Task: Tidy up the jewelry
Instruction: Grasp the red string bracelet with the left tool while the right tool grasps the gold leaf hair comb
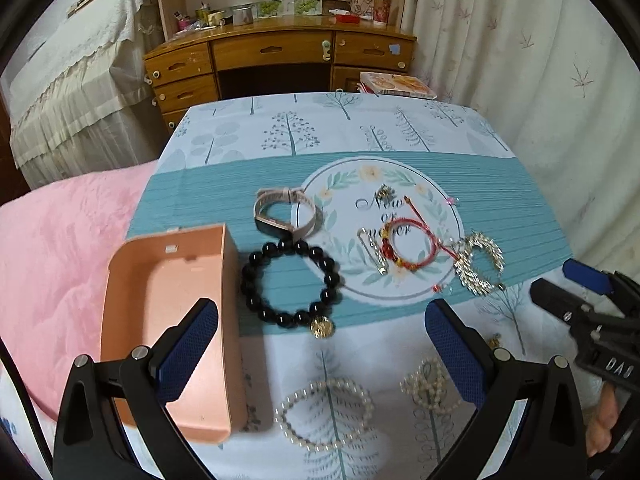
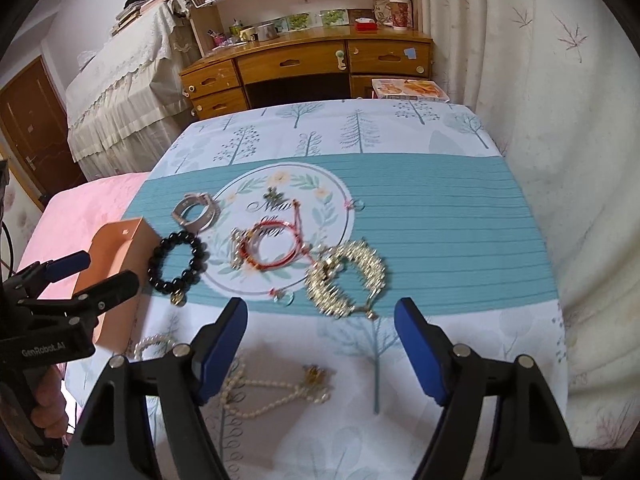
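Left wrist view recorded both grippers, left (image 1: 322, 350) and right (image 1: 560, 280), spread and empty, beside the pink box (image 1: 168, 320) awaiting the black bead bracelet (image 1: 290, 284).

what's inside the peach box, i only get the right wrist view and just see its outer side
observer: No jewelry. The left wrist view looks down into the peach box, and the part of its inside that shows is bare.
operator: that pearl thing next to it, is it a whole loop
observer: Yes. The pearl bracelet lies flat on the cloth as one closed ring, to the right of the box and apparently not touching it.
operator: left tool holding anything
observer: No. The left tool is open, with only the cloth and the jewelry lying on it visible between its pads.
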Tool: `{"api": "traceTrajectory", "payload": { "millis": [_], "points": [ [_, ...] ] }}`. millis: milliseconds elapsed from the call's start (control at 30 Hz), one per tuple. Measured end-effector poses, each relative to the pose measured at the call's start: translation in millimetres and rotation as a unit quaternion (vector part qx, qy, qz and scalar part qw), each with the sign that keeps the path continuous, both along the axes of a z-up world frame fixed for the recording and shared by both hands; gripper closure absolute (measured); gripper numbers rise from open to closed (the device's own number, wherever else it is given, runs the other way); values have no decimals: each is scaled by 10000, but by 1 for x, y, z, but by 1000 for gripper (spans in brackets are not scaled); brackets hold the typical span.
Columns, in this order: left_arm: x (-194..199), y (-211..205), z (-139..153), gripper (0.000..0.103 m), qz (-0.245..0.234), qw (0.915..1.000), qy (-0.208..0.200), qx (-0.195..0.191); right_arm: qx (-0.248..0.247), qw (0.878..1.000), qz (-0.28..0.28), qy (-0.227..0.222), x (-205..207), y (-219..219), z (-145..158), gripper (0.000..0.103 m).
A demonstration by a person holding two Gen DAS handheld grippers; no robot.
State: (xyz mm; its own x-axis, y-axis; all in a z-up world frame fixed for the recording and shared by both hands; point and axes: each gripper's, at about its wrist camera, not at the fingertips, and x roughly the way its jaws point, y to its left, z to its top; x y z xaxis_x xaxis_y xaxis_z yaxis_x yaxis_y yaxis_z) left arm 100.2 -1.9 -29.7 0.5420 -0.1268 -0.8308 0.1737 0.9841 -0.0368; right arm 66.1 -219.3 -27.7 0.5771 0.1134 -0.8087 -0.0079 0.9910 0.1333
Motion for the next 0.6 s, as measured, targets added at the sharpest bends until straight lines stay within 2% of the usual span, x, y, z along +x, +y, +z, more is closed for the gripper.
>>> {"api": "traceTrajectory", "payload": {
  "millis": [100,167,267,367,600],
  "points": [
    [19,-4,-7,1,-27,9998,209,-17,74,9998,-38,189,17,-12,-3,33],
    [35,-10,-14,1,-160,9990,383,-154,173,9990,-63,404,31,-23,-8,41],
    [53,-24,-25,5,-321,9979,540,-124,272,9970,-88,720,49,-35,-22,48],
    [69,-38,-39,6,-444,9963,722,-127,289,9942,-85,1030,62,-41,-38,50],
    [94,-67,-64,30,-696,9920,1055,76,166,9901,87,1388,76,-39,-67,54]
  ]
}}
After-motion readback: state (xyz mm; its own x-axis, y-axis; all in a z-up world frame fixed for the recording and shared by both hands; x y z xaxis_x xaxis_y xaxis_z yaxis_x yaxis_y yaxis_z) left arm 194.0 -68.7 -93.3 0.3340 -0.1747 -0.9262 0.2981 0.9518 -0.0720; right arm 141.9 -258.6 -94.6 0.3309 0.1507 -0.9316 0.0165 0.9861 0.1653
